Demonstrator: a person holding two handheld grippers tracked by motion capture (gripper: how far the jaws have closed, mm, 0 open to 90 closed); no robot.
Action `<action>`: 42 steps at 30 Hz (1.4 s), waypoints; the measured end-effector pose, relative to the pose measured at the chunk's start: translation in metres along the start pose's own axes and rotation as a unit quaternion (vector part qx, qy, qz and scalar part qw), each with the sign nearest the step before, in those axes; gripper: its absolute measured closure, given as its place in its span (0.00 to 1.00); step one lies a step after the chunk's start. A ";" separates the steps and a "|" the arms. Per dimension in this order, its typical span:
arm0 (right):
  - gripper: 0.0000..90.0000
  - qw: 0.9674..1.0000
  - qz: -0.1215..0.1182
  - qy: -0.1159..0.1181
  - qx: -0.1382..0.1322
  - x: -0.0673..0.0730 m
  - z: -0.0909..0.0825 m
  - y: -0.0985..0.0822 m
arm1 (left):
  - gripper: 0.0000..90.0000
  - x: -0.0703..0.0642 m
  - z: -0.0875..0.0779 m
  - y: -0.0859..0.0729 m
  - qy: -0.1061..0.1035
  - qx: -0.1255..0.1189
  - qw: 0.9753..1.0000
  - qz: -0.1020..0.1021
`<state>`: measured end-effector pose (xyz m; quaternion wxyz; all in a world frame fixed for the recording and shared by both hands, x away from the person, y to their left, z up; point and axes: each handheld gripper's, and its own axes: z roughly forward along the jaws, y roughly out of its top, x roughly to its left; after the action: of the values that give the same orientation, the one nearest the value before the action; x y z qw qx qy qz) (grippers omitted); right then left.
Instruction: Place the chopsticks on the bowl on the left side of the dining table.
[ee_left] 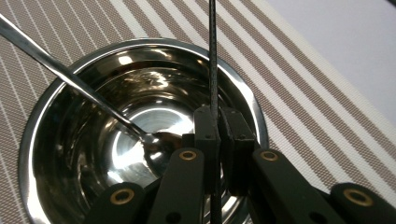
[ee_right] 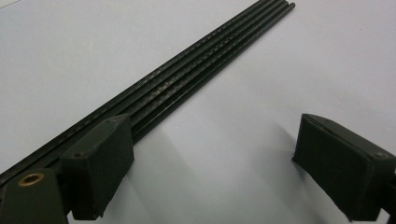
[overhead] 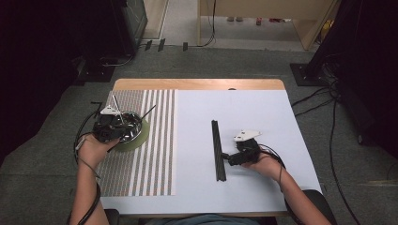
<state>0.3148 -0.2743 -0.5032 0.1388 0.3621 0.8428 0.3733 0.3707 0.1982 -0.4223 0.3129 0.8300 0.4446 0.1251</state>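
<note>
Over the steel bowl on the striped mat, the left tongs pinch a thin black rod; a spoon lies inside. The right tongs gape wide beside the black rods on the white surface. No writing readable.

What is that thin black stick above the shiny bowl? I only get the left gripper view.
Observer: A black rod, like those in the bundle of black rods lying on the white table, right of the striped mat.
Operator: Is anyone reaching for another?
Observer: The right gripper is beside that bundle, jaws open, gripping nothing.
Operator: Does the bowl sit straight on the mat?
Observer: No, a green round coaster lies under it.
</note>
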 end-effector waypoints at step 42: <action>0.13 1.000 -0.001 0.000 0.000 0.000 0.000 0.000 | 0.96 0.020 0.003 -0.005 0.044 -0.022 0.999 -0.010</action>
<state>0.3148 -0.2743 -0.5033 0.1394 0.3614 0.8430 0.3732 0.3807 0.2149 -0.4293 0.3125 0.8121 0.4633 0.1678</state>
